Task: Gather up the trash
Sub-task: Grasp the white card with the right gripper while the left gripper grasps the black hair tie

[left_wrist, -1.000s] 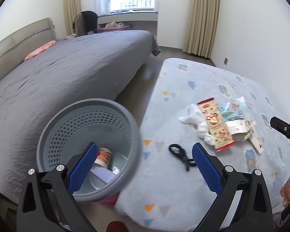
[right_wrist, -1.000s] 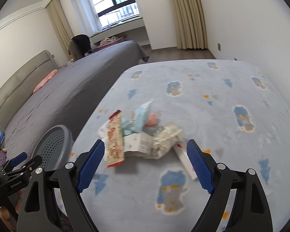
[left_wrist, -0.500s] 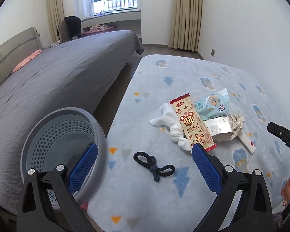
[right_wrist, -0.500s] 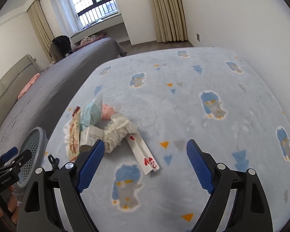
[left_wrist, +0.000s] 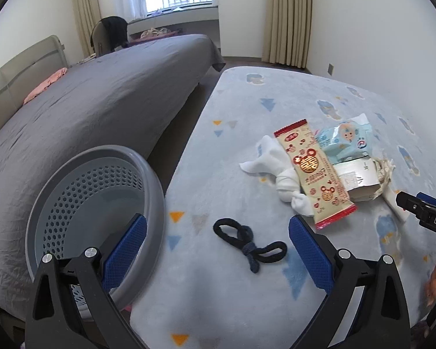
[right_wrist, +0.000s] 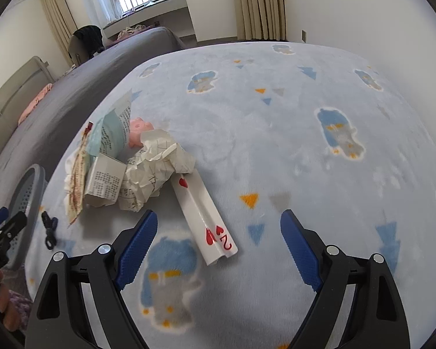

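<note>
At lower left of the left-wrist view we see the round grey perforated plastic basket [left_wrist: 81, 203] beside our left tool [left_wrist: 218, 247], jaws wide over a knotted black hair tie [left_wrist: 248, 245] on the pale blue patterned blanket [left_wrist: 218, 305]. At right centre lies the trash: a red-and-cream snack wrapper [left_wrist: 315, 171]. Our right tool [right_wrist: 216, 242] gapes empty over a bent two-of-hearts playing card [right_wrist: 203, 215], lower centre.

"2" w/ hearts on playing card [right_wrist: 204, 216]; "DAS" on right tongs [left_wrist: 430, 218]
</note>
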`<state>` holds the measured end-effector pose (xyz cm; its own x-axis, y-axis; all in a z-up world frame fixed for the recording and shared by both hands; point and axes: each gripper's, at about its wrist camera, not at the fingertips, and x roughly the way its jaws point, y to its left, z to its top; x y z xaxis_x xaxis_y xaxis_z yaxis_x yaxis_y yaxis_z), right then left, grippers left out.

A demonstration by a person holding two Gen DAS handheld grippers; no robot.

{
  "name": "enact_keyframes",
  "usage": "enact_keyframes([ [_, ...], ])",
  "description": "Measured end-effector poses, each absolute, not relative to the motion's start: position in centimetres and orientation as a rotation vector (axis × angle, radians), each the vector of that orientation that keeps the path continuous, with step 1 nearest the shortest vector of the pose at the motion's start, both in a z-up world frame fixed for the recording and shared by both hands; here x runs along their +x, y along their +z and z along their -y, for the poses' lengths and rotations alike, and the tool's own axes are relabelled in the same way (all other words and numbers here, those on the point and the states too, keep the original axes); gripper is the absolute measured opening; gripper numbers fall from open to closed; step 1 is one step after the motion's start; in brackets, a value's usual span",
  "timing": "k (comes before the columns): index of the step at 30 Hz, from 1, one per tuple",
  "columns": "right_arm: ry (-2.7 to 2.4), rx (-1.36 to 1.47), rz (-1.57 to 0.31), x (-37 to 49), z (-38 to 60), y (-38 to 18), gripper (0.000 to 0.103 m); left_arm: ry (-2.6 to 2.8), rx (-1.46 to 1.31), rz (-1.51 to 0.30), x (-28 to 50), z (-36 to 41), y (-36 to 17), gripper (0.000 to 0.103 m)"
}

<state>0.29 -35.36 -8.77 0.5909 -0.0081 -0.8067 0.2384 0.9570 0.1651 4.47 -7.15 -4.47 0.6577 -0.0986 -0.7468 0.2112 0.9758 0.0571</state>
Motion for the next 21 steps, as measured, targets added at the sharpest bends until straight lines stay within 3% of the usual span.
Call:
enact_keyframes([
  [12,-0.188,0.17,-0.975,3.2,34.3,-10.2,0.08,-0.151,0.126,-0.854,4.7,6.1,-5.1,0.096],
  [14,-0.187,0.149,-0.991,3.5,33.8,-10.4,0.064,-0.151,0.128,-0.856,4.7,6.1,-5.2,0.096],
  [18,-0.176,0.139,-0.994,3.5,33.4,-10.4,0.053,-0.156,0.127,-0.854,4.6,6.1,-5.1,0.096],
  [20,-0.16,0.146,-0.992,3.2,33.3,-10.2,0.036,-0.159,0.127,-0.854,4.4,6.1,-5.1,0.096],
  [21,-0.153,0.15,-0.995,3.1,33.3,-10.1,0.032,-0.161,0.127,-0.854,4.4,6.1,-5.2,0.096],
])
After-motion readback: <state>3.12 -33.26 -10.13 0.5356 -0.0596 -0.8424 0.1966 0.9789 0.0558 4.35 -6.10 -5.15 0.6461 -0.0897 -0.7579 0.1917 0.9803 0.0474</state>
